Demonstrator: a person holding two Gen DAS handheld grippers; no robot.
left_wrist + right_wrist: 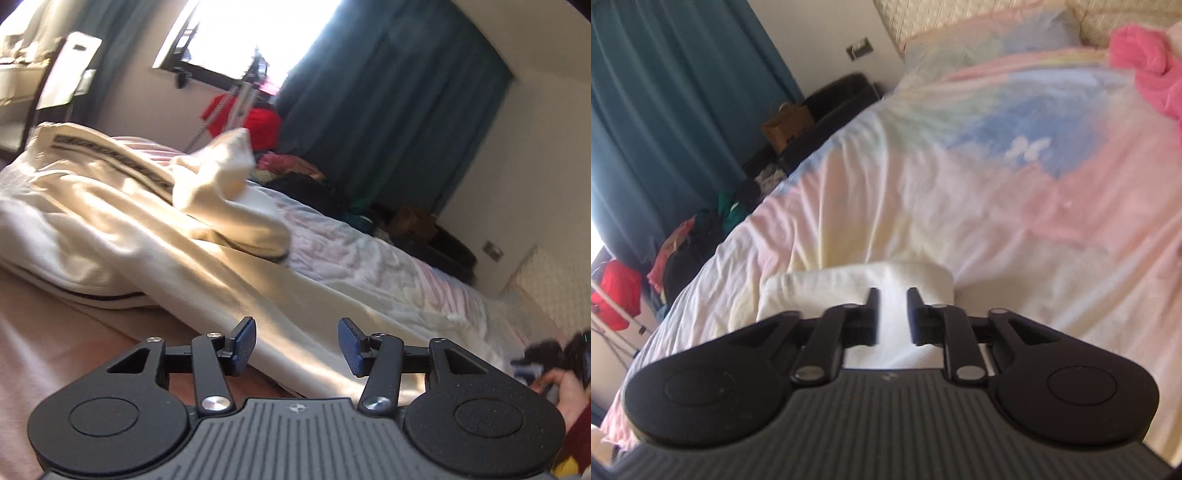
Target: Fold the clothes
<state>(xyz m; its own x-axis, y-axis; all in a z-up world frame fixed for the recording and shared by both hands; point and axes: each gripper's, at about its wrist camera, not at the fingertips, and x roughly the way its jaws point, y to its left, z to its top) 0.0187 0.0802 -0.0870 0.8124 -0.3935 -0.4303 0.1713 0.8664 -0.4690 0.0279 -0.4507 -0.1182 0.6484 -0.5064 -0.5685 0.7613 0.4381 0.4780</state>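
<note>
Left wrist view: left tongs (297,345) wide open, holding nothing, low over the bed (369,258) at the near edge of the cream garment (129,221). Garment lies spread and rumpled across the bed, dark-striped trim on top, one sleeve-like part humped up mid-frame. Open tongs aimed at the near hem, probably lining up to pinch an edge for a fold. A hand (565,387) with dark gear shows at far right, too blurred to read.

Right wrist view: right tongs (892,317) narrowed to a small gap with a strip of cream fabric (849,284) between the fingers; looks gripped, likely lifted to carry a fold over. Pastel bedcover (997,184) beyond, pink cloth (1145,66) at top right.

Only the left view shows the garment's full layout. Only the right shows the grip and the bed's head end.
</note>
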